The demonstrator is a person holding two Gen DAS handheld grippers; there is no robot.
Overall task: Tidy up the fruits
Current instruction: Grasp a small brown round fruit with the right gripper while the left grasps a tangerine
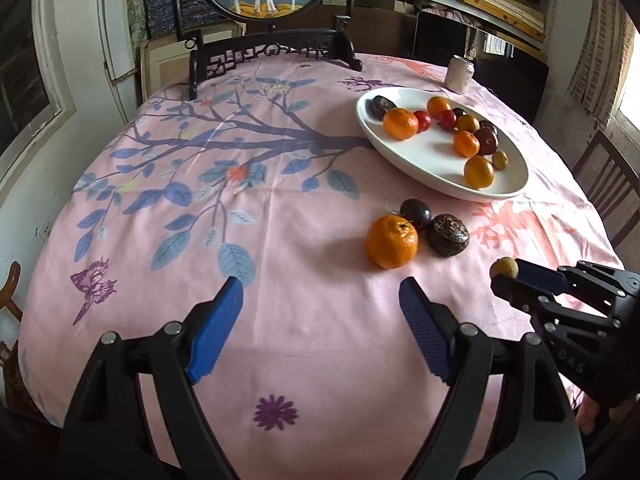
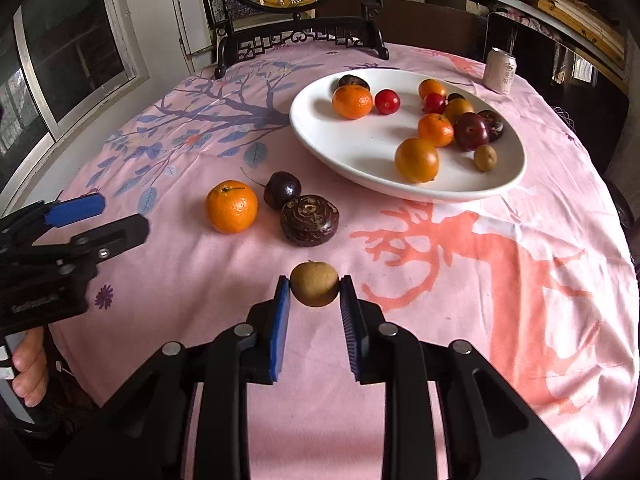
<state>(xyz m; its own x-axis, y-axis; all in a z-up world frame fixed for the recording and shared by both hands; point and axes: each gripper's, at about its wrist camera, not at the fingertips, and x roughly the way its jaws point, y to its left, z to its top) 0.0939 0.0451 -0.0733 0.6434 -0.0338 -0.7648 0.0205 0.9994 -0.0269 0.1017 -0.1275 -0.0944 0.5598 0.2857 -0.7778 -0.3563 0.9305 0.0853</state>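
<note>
Right gripper (image 2: pixel 315 286) clamps a longan (image 2: pixel 314 283) (its underside hidden); left gripper (image 1: pixel 320 300) spread wide, holding nothing.

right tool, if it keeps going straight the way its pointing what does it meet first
Likely the dark carved round fruit, which lies on the cloth just beyond the small brown fruit held in the right tool. Depth and height are unclear; it might pass above, toward the white plate.

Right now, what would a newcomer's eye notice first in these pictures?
The small brown fruit clamped between the right gripper jaws, near the table's front. Behind it, the white plate of fruit stands out, with an orange beside it on the pink tablecloth.
</note>
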